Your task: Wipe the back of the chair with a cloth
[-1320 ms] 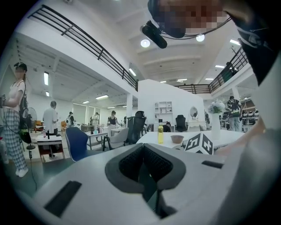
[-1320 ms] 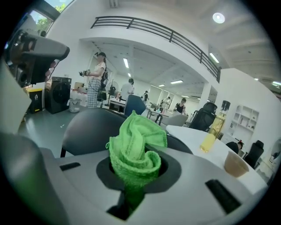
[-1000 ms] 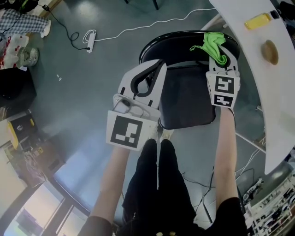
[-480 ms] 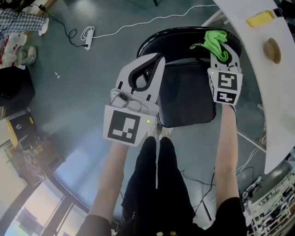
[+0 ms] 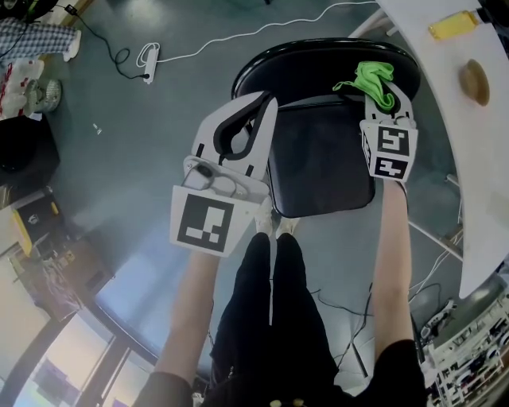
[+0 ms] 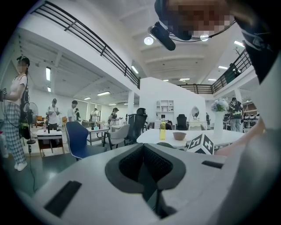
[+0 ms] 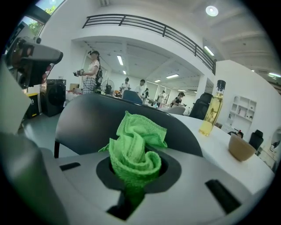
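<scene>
The black chair has its curved back (image 5: 318, 57) at the far side and its seat (image 5: 322, 159) below me in the head view. My right gripper (image 5: 387, 94) is shut on a bunched green cloth (image 5: 372, 78), which rests at the right part of the back's top edge. In the right gripper view the cloth (image 7: 134, 149) fills the jaws, with the chair back (image 7: 83, 118) just behind it. My left gripper (image 5: 269, 99) hovers over the seat's left edge, shut and holding nothing; its view (image 6: 147, 171) looks out over the room.
A white table (image 5: 445, 127) runs along the right, close to the chair, carrying a yellow object (image 5: 453, 24) and a brown bowl (image 5: 475, 79). A power strip (image 5: 147, 65) with cables lies on the grey floor at the left. People and office chairs stand far off.
The right gripper with the cloth stays at the chair back's top edge, barely shifted. The left gripper has drifted slightly left and nearer to me.
</scene>
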A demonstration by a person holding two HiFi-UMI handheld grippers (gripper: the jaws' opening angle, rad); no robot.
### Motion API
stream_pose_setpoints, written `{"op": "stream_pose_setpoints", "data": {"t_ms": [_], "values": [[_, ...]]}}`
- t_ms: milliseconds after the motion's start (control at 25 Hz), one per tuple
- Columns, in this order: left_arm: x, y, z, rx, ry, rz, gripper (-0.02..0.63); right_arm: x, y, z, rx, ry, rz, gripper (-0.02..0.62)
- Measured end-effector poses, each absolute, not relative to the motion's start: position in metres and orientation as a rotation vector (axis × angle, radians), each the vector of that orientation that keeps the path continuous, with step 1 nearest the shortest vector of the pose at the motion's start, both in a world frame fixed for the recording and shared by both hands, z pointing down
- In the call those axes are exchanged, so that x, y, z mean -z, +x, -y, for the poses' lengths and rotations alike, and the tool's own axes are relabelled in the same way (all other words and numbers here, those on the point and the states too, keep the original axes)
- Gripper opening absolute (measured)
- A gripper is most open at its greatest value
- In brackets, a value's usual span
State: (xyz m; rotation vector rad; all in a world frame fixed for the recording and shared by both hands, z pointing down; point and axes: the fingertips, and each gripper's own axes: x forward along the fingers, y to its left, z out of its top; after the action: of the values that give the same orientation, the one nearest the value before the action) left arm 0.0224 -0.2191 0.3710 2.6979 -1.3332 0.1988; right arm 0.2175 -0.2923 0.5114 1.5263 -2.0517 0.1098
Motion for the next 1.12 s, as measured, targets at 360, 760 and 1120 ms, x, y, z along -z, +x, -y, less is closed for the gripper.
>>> {"op": "stream_pose_setpoints", "data": {"t_ms": [360,760,1120], "values": [[-0.385,0.024,0.215,-0.213,2.693,1.317,0.006,-0.554,0.233,0.278,-0.202,1.510,2.003,0.043],[-0.391,0.021,0.214,-0.214,2.681,1.321,0.006,-0.567,0.237,0.274,-0.211,1.528,1.994,0.043],[-0.403,0.023,0.210,-0.242,2.675,1.307,0.006,-0.591,0.240,0.264,-0.265,1.514,1.973,0.043]]}}
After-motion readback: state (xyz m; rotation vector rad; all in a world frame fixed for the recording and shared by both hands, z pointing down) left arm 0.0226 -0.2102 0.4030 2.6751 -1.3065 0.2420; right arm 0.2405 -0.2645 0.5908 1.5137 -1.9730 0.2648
